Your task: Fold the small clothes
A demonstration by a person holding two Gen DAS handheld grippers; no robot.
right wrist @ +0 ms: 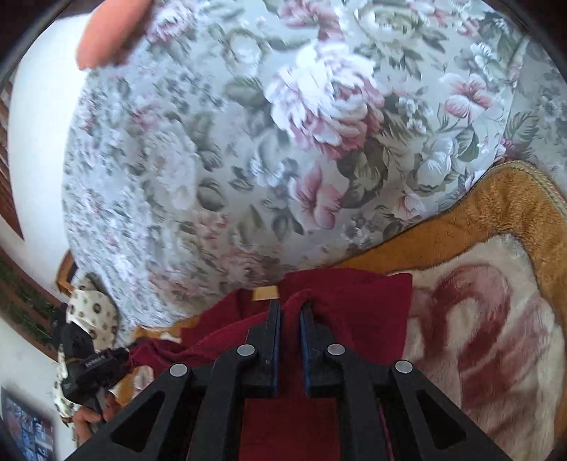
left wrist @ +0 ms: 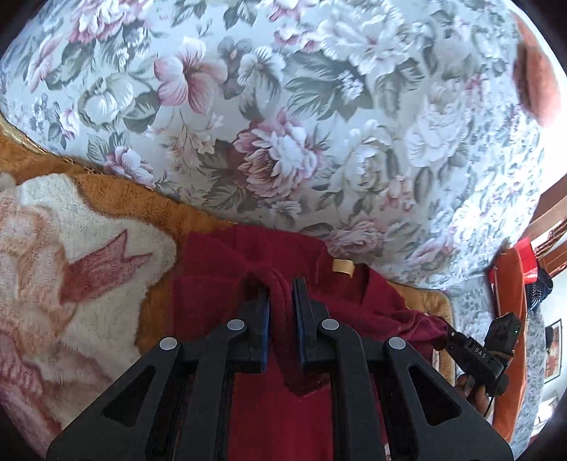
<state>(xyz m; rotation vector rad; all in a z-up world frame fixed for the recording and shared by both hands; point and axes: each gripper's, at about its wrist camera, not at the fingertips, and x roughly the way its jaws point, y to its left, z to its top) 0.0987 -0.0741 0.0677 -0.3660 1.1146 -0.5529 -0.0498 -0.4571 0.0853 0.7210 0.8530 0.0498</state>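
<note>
A dark red fleece garment (left wrist: 219, 269) with a tan neck label (left wrist: 343, 266) hangs over the edge of a plush blanket. My left gripper (left wrist: 281, 285) is shut on a raised fold of it, the cloth filling the gap between the pads. At the right of that view my right gripper (left wrist: 452, 335) bites the garment's far edge. In the right wrist view the same red garment (right wrist: 354, 294) and label (right wrist: 264, 293) show. There my right gripper (right wrist: 290, 308) has red cloth pinched between its pads, and my left gripper (right wrist: 124, 353) sits low on the left in a hand.
A floral bedsheet (left wrist: 283, 106) fills the far half of both views. An orange and cream plush blanket (left wrist: 71, 230) (right wrist: 478, 319) lies under the garment. A salmon cushion (left wrist: 535, 81) (right wrist: 110, 32) rests at the far edge. Orange furniture (left wrist: 510, 319) stands at the right.
</note>
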